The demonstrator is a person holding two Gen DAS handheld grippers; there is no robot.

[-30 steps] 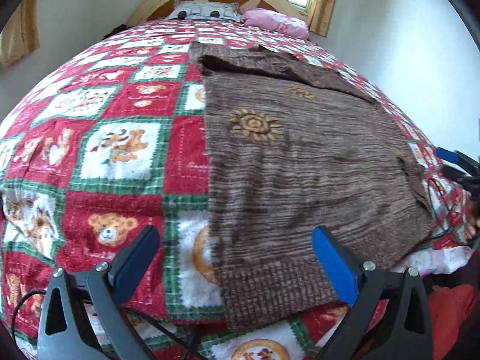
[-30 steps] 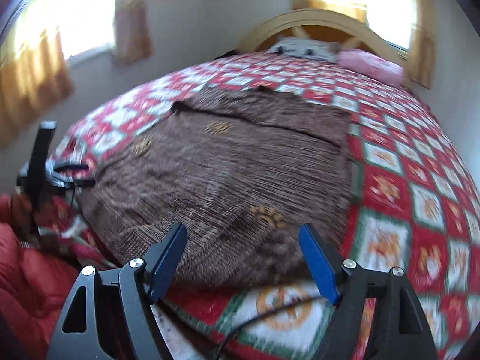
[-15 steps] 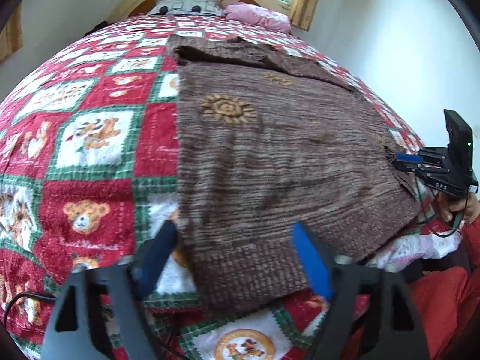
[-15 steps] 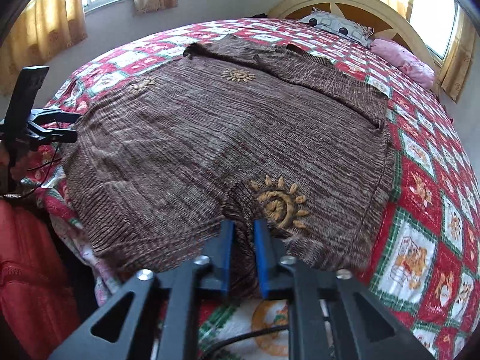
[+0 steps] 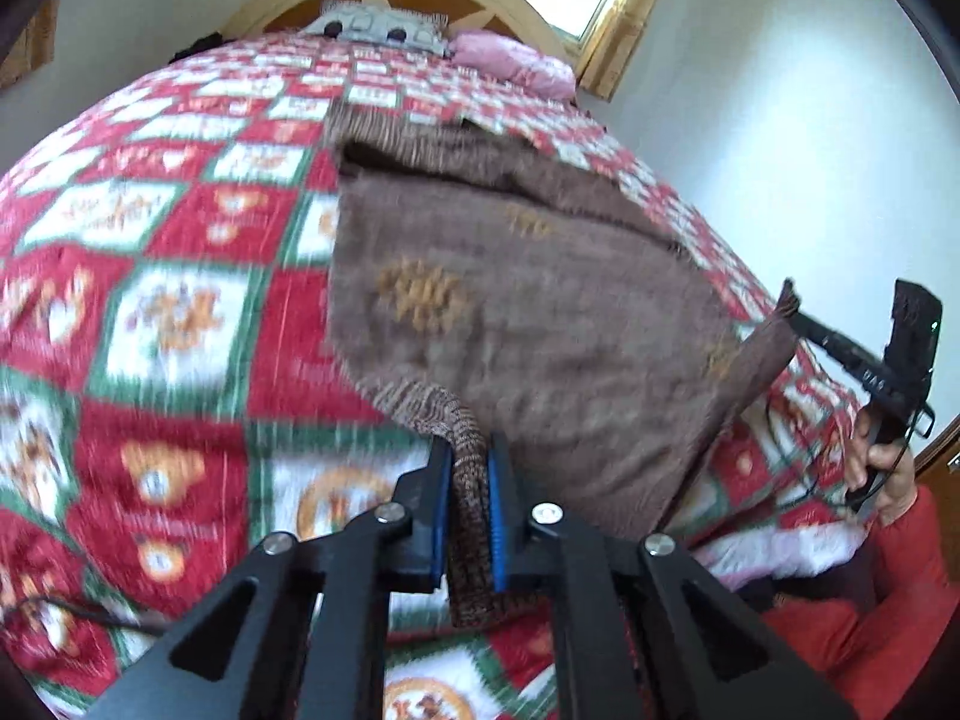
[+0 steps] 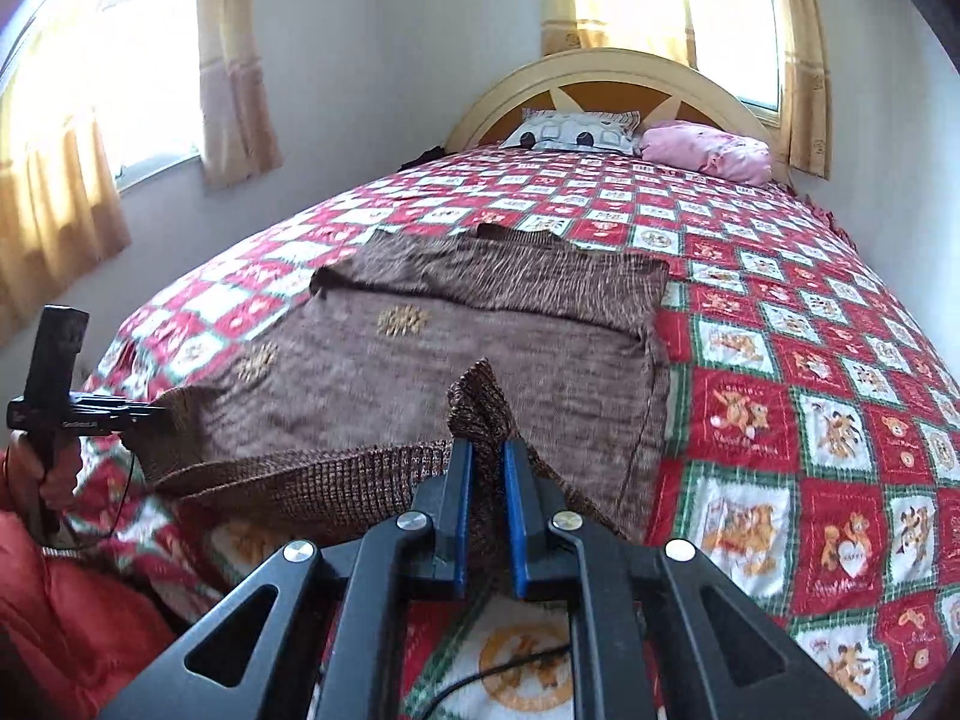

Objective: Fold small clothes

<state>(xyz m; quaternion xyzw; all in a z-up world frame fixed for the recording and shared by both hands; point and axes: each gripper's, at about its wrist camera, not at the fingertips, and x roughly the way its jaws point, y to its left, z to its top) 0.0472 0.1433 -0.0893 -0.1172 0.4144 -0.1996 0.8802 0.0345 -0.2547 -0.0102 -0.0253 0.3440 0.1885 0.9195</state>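
- While my left gripper (image 5: 467, 468) pinches the brown knit garment's (image 5: 540, 312) near hem, my right gripper (image 6: 485, 468) clamps its other near corner;
- the rest lies spread on the teddy-bear quilt (image 6: 780, 420);
- pillows (image 6: 576, 129) beyond.

- A red, white and green teddy-bear quilt (image 6: 780, 420) is spread over the bed.
- An arched cream headboard (image 6: 606, 69) is seen at the far end.
- A patterned grey pillow (image 6: 573, 131) is laid just beside a pink pillow (image 6: 708, 153).
- Yellow curtains (image 6: 237, 78) are hung at the windows.
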